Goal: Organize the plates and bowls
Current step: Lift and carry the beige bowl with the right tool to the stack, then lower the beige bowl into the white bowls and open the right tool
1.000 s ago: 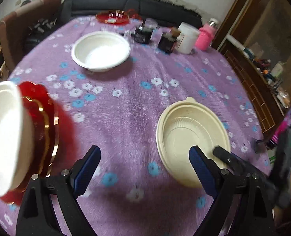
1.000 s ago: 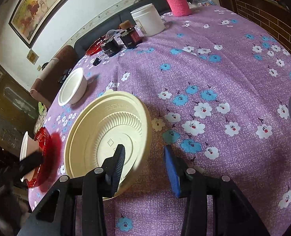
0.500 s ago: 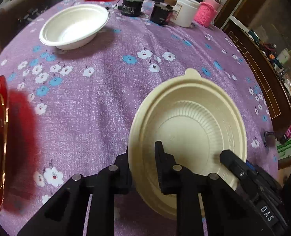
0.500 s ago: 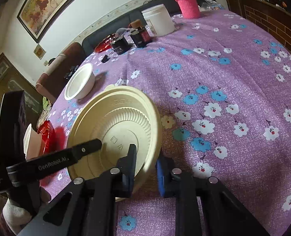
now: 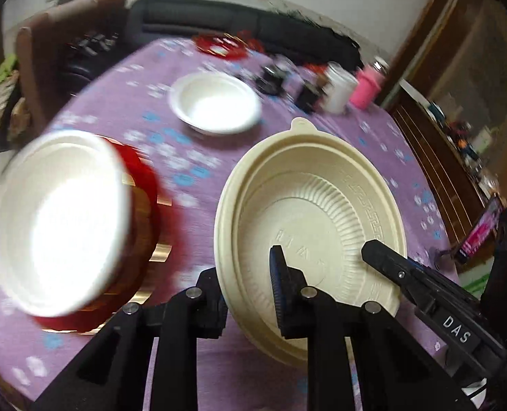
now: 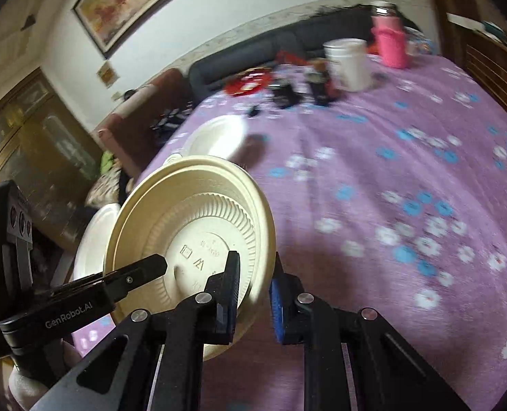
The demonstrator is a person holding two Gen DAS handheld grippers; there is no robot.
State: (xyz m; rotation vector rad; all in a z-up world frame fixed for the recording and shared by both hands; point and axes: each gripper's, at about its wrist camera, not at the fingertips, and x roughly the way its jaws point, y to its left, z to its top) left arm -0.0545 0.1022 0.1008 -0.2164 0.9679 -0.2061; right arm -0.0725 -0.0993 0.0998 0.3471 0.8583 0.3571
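Observation:
A cream ribbed plastic bowl (image 5: 308, 212) hangs tilted above the purple flowered tablecloth (image 5: 198, 171). My left gripper (image 5: 246, 294) is shut on its near rim. My right gripper (image 6: 253, 294) is shut on the opposite rim of the same cream bowl (image 6: 191, 226). One of the right gripper's fingers (image 5: 387, 260) shows across the bowl in the left wrist view, and one of the left gripper's fingers (image 6: 140, 270) shows in the right wrist view. To the left, a white bowl (image 5: 58, 219) rests on a stack of red plates (image 5: 145, 205). A second white bowl (image 5: 215, 106) sits farther back.
Along the table's far side stand a red plate (image 5: 219, 42), small dark jars (image 5: 274, 75), a white tub (image 5: 339, 92) and a pink bottle (image 5: 368, 85). A brown chair (image 5: 48, 51) and dark sofa (image 5: 219, 17) lie beyond. A wooden cabinet (image 5: 458, 137) flanks the right.
Both grippers closed on the cream bowl's rim, left from wide open. The bowl has come up off the cloth, tilted, and the red stack now sits closer on the left.

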